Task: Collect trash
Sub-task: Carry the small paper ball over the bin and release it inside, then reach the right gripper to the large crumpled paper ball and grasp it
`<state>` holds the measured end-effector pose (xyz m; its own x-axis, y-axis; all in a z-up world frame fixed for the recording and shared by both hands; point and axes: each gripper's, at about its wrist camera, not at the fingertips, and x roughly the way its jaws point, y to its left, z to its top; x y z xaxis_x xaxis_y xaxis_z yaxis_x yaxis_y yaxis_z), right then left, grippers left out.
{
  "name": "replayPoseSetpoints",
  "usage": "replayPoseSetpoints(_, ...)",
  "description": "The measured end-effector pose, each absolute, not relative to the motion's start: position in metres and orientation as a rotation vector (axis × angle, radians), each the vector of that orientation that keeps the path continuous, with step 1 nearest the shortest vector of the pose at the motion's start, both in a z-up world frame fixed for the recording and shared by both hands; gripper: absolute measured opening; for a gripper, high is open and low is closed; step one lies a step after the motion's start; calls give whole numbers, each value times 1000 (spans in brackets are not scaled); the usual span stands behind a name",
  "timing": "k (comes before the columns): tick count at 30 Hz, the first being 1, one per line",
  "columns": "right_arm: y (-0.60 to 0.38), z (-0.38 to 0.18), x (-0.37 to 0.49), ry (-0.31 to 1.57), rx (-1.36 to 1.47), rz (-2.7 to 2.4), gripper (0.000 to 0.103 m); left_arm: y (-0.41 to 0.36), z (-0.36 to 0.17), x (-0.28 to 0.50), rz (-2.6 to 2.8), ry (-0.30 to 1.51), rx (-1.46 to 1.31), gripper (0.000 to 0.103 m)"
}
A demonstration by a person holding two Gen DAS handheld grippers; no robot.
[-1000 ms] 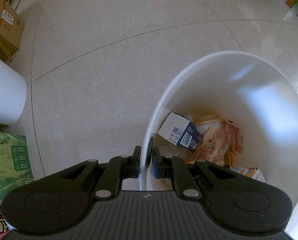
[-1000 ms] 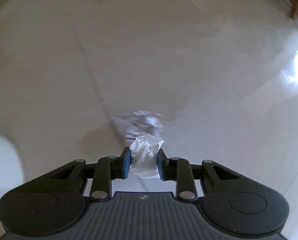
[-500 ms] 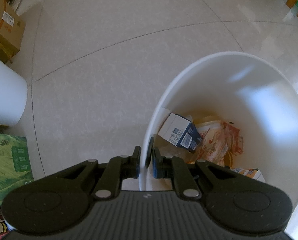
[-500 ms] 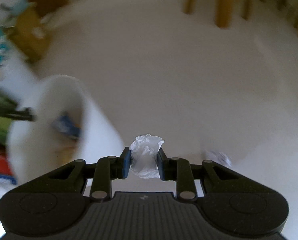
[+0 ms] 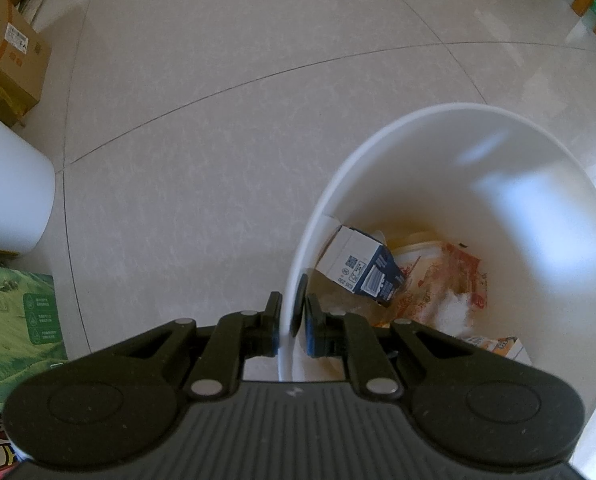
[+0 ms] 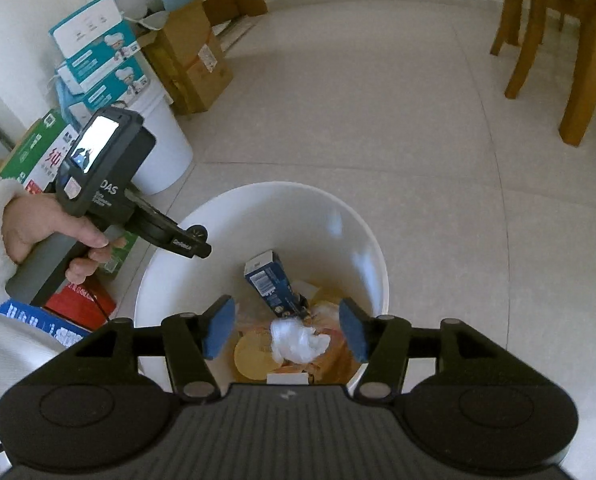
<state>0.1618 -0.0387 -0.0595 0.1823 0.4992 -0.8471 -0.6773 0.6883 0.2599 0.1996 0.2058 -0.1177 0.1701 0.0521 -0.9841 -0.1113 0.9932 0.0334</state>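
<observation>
Left gripper [image 5: 291,326] pinches the white bin's rim [image 5: 382,132], lower centre of frame. Right gripper [image 6: 283,330] spread wide above the bin; crumpled white tissue [image 6: 298,342] lies inside on the wrappers, beside a blue carton [image 6: 269,282].

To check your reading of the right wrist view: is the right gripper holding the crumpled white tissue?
No: the right gripper stands open and empty above the white bin, with the crumpled white tissue lying inside among the trash.

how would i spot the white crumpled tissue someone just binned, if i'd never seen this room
Find the white bucket on the tiled floor, its rim pinched by the left hand-held gripper. Inside, the crumpled tissue lies on top of the trash, beside a blue and white carton. It is the only soft, plain white wad there.
</observation>
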Motion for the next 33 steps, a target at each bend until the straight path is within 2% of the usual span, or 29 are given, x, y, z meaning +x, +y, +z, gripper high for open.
replayPoseSetpoints(5,-63,-56,167,1116,-151,774,70,205,-118,199,119,1395,-50,9)
replayPoseSetpoints(7,-74,-57,169,1105,-138,743,76,205,-118,199,120,1394,-49,10)
replayPoseSetpoints(9,-87,-58,172,1074,-119,699,87,204,-118,199,121,1394,-48,10)
replayPoseSetpoints(11,-104,-60,175,1035,-97,653,89,205,-117,199,121,1394,-55,10)
replayPoseSetpoints(21,-197,-118,219,1030,19,327,90,206,-116,200,122,1396,-51,10)
replayPoseSetpoints(27,-245,-179,246,1132,86,185,90,206,-116,200,124,1396,-51,10)
replayPoseSetpoints(33,-249,-237,250,1197,-33,130,90,205,-116,199,125,1395,-44,10)
